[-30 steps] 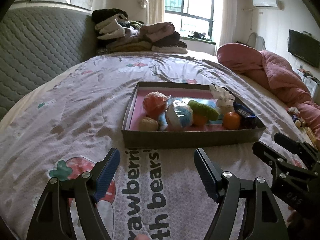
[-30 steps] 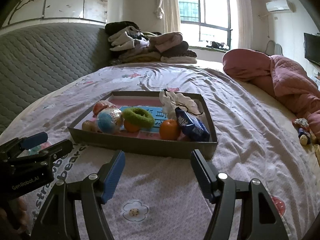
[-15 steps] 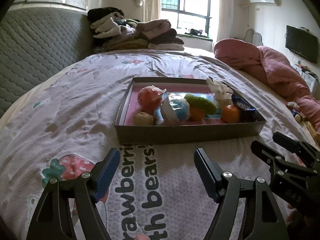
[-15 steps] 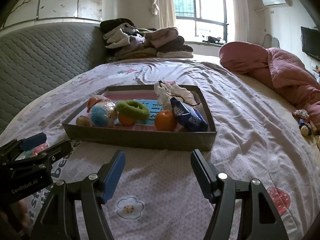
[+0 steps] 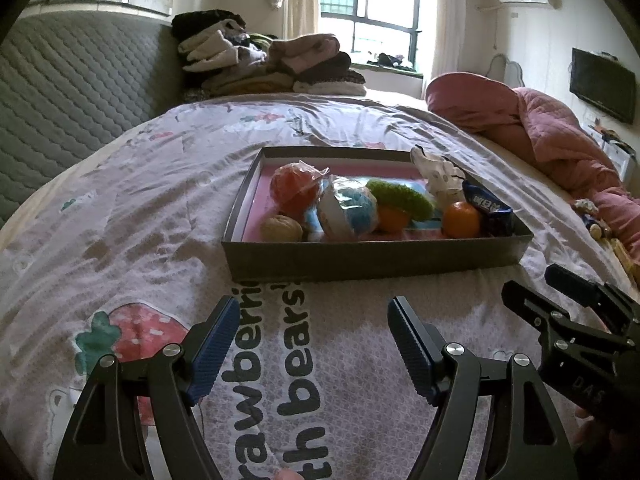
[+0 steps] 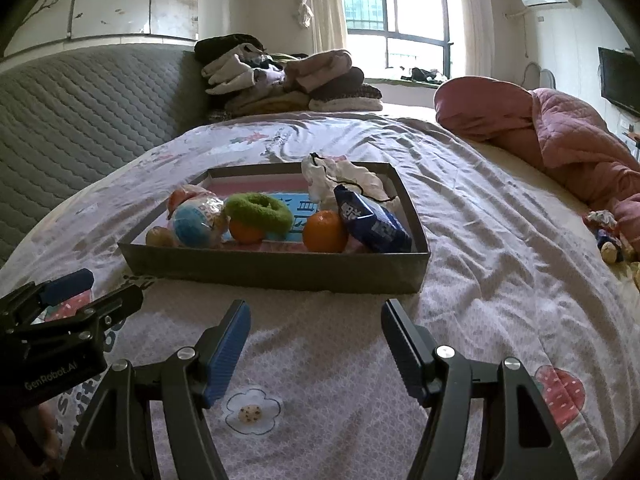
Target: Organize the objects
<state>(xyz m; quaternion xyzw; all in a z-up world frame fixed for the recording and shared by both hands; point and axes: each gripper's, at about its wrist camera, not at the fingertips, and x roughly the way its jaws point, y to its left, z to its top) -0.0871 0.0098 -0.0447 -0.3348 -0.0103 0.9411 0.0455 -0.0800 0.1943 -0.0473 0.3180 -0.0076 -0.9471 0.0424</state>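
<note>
A shallow dark box (image 5: 376, 260) (image 6: 276, 270) lies on the bed ahead of both grippers. Inside it are a wrapped orange ball (image 5: 295, 187), a wrapped blue-and-white ball (image 5: 352, 213) (image 6: 196, 224), a walnut (image 5: 281, 229), a green fuzzy ring (image 5: 400, 198) (image 6: 258, 210), two oranges (image 5: 461, 219) (image 6: 325, 231), a blue snack bag (image 5: 488, 208) (image 6: 372, 226) and a white cloth (image 5: 438, 174) (image 6: 340, 176). My left gripper (image 5: 312, 344) is open over the sheet, short of the box. My right gripper (image 6: 316, 348) is open too, with nothing between its fingers.
The bed sheet (image 5: 132, 216) carries strawberry prints and lettering. Folded clothes (image 5: 264, 60) are piled at the far end by the grey padded headboard (image 5: 60, 80). A pink quilt (image 5: 540, 132) lies bunched at the right, with small toys (image 6: 608, 236) near it.
Both views have shifted slightly, so the box sits a little nearer and lower in frame. Both grippers stay open and the box's contents have not moved.
</note>
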